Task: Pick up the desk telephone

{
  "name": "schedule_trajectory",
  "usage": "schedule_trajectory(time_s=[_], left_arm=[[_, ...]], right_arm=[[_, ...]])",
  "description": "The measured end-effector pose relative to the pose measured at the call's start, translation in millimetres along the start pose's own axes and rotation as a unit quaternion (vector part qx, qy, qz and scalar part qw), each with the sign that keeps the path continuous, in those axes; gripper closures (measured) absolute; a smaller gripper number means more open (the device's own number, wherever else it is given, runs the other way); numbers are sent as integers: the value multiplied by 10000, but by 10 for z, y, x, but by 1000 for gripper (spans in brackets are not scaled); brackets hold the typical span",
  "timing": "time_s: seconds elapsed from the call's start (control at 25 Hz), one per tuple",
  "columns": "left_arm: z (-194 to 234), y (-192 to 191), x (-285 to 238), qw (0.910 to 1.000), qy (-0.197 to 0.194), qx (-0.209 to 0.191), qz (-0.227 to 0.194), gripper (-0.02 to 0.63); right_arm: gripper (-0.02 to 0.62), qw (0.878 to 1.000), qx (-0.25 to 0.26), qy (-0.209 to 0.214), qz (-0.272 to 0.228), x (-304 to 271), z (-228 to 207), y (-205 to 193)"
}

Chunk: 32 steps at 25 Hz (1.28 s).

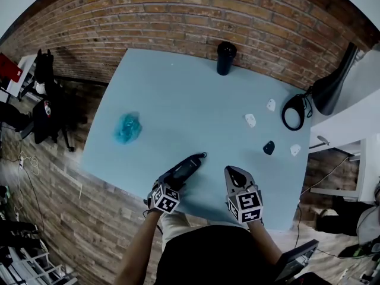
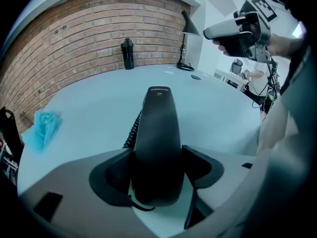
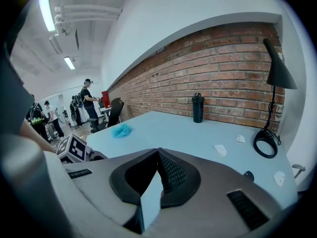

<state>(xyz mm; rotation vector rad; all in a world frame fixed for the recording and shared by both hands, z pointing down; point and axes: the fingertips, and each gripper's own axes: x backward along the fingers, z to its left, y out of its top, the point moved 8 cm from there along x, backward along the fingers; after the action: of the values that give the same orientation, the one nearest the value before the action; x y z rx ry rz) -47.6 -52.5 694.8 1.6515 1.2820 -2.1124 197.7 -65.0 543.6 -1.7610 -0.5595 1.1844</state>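
The telephone shows only as a black handset [image 1: 189, 164], lying lengthwise between the jaws of my left gripper [image 1: 178, 174] near the front edge of the pale blue table [image 1: 178, 82]. In the left gripper view the handset [image 2: 157, 133] fills the gap of the left gripper [image 2: 157, 168], which is shut on it, and a coiled cord [image 2: 132, 128] runs along its left side. No telephone base is in view. My right gripper [image 1: 233, 172] is beside it to the right, shut and holding nothing. The right gripper [image 3: 157, 170] shows its jaws pressed together.
A black bottle [image 1: 226, 57] stands at the table's far edge by the brick wall. A blue cloth [image 1: 127, 128] lies at the left. At the right are a black lamp [image 1: 332, 83], small white pieces [image 1: 250, 120] and a small black object [image 1: 269, 148]. People stand far off [image 3: 88, 103].
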Motion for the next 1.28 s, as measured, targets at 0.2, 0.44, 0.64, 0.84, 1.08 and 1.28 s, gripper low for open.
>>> schedule_trajectory(time_s=[0.2,0.44,0.64,0.84,1.08,1.28], left_arm=[[-16,58,-26,10000,72,-66,-5,288],[-33,95,-80,9995,177,-254,89,288],[-38,180,-89,9993,107,-352,-100,288],[-47,244,-125,9987,67,-386,-330,288],[-26,303,-155,9981,126,-392,-457,288],[-42,308,-187,9968,166,-493,-606,298]], right_arm=[[586,10000,7,18,1,-4,1,15],[586,10000,-52,4,49,-15,-25,-8],[586,10000,-66,9,70,-26,-38,-11],[586,9999,-95,-3,113,-36,-62,-36],[586,9997,-151,-53,173,-47,-92,-53],[586,9997,-185,-79,151,-41,-116,-63]])
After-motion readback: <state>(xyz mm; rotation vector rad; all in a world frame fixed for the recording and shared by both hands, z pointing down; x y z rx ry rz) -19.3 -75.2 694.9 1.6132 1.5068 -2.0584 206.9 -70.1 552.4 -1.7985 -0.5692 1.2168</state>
